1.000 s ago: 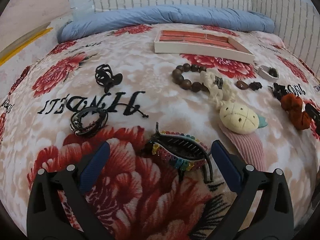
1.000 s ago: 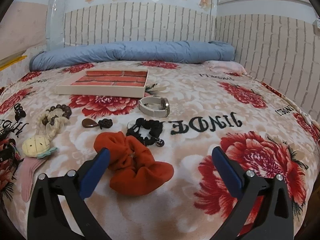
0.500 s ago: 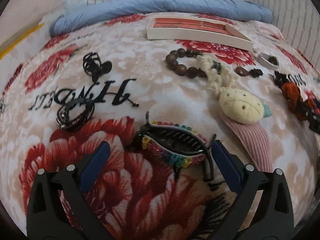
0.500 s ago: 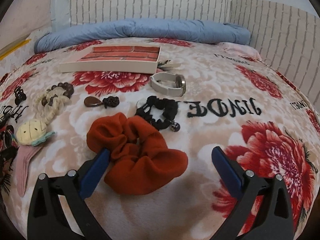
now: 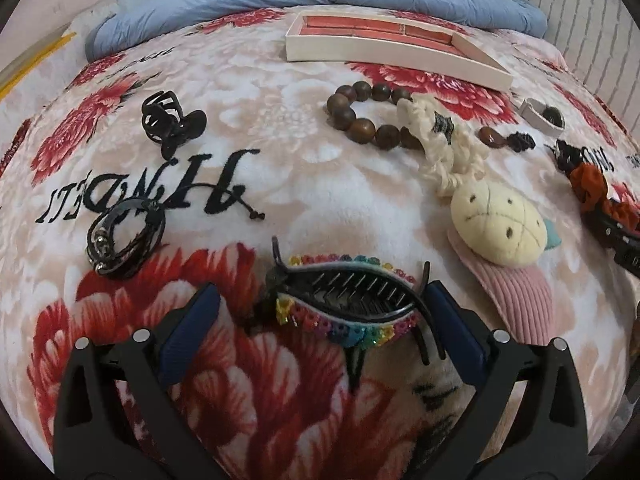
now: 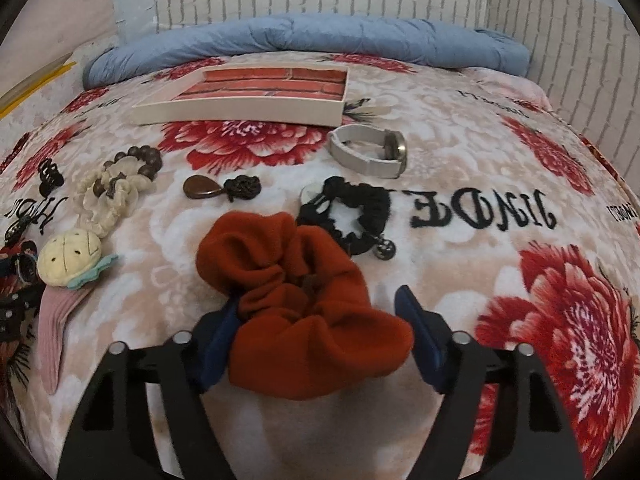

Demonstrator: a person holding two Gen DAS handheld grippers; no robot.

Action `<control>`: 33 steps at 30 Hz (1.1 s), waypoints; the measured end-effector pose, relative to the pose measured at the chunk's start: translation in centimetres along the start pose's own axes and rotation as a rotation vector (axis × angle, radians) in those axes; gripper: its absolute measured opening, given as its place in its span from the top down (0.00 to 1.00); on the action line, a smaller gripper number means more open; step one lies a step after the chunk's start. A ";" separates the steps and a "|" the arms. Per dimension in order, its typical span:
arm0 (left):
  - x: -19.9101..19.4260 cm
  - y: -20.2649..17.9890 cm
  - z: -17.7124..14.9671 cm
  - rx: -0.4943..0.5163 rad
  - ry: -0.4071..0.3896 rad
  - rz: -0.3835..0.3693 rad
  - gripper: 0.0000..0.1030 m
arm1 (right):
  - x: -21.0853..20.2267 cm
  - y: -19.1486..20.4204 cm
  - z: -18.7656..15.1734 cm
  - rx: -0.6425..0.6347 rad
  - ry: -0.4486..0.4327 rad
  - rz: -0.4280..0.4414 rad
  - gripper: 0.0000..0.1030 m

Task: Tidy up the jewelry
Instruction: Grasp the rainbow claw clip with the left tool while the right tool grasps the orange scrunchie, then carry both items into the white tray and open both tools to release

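My left gripper (image 5: 320,312) is open, its blue pads on either side of a black hair clip with rainbow beads (image 5: 344,300) lying on the blanket. My right gripper (image 6: 320,320) is open but narrowed around a rust-orange scrunchie (image 6: 296,300); the pads sit at its sides. A white tray with a brick-pattern floor (image 6: 240,110) lies further back and also shows in the left wrist view (image 5: 396,54). Wooden bead bracelet (image 5: 360,116), cream scrunchie (image 5: 444,148), pineapple plush clip (image 5: 496,224), black claw clip (image 5: 172,122) and black ring clip (image 5: 128,236) lie around.
A white band with a watch face (image 6: 368,152), a black scrunchie with charm (image 6: 352,212) and a brown teardrop pendant (image 6: 204,188) lie beyond the right gripper. A rolled blue quilt (image 6: 304,40) and a brick-pattern wall bound the bed at the back.
Both grippers moved forward and down. The rainbow clip now sits between the left pads. The right jaws have narrowed around the orange scrunchie.
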State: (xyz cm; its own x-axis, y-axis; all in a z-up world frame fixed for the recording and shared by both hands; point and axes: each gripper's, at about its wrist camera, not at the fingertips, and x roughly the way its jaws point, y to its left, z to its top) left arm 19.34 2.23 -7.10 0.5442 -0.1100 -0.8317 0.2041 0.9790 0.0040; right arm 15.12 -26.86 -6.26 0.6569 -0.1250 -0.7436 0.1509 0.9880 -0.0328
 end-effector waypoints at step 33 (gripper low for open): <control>-5.4 1.6 9.5 -0.091 -0.210 -0.003 0.24 | -2.0 -2.5 8.3 0.034 -0.161 0.104 0.67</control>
State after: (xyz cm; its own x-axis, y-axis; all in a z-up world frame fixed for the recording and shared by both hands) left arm 24.49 2.75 2.67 0.7028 -0.1372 -0.6980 0.1369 0.9890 -0.0565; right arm 19.55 -29.84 0.79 0.7794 -0.0375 -0.6254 0.0991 0.9930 0.0640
